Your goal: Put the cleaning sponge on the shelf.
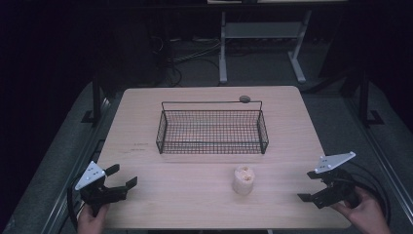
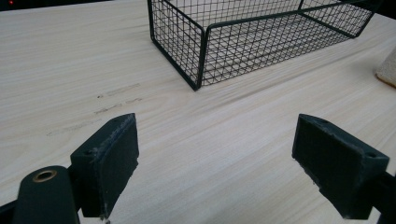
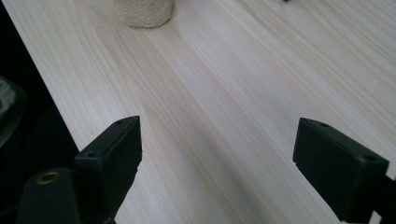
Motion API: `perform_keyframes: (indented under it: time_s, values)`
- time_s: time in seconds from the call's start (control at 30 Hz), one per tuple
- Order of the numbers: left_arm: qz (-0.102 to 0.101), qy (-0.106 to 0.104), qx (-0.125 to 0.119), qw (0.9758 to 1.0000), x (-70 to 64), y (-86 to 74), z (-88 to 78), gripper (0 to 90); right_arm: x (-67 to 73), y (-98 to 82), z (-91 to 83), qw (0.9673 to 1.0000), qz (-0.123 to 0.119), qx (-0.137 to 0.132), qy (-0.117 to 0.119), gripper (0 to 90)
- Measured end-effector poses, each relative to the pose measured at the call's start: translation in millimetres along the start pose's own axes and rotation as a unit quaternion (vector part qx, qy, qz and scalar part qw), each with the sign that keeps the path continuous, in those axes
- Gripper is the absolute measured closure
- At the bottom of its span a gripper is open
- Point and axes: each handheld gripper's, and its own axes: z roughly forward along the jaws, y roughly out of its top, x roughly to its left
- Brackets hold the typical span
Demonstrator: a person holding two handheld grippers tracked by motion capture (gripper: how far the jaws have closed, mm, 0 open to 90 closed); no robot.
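I hold my left gripper [image 1: 118,180] and right gripper [image 1: 308,185] spread wide at the table's near corners, flanking the pale, upright, spongy cylinder [image 1: 243,180], ready to approach; it stands just before the black wire-mesh basket [image 1: 212,146].

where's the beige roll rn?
High view: the roll stands upright on the table, just in front of the wire basket and right of centre, nearer the right gripper than the left gripper.
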Motion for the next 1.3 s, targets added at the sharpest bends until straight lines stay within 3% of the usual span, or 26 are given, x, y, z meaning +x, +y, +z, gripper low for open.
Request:
perform_keyframes:
  time_s: [0.27,1.3]
  values:
    - [0.000,-0.003,-0.002,1.0000,0.4,-1.2,-0.5,13.8,1.3,9.8,1.0,1.0000,-0.003,-0.002,0.003,15.1]
    - [0.001,-0.002,-0.004,1.0000,0.9,-0.4,-2.2,13.8,19.9,59.9,7.6,0.9981,-0.058,0.012,0.017,15.1]
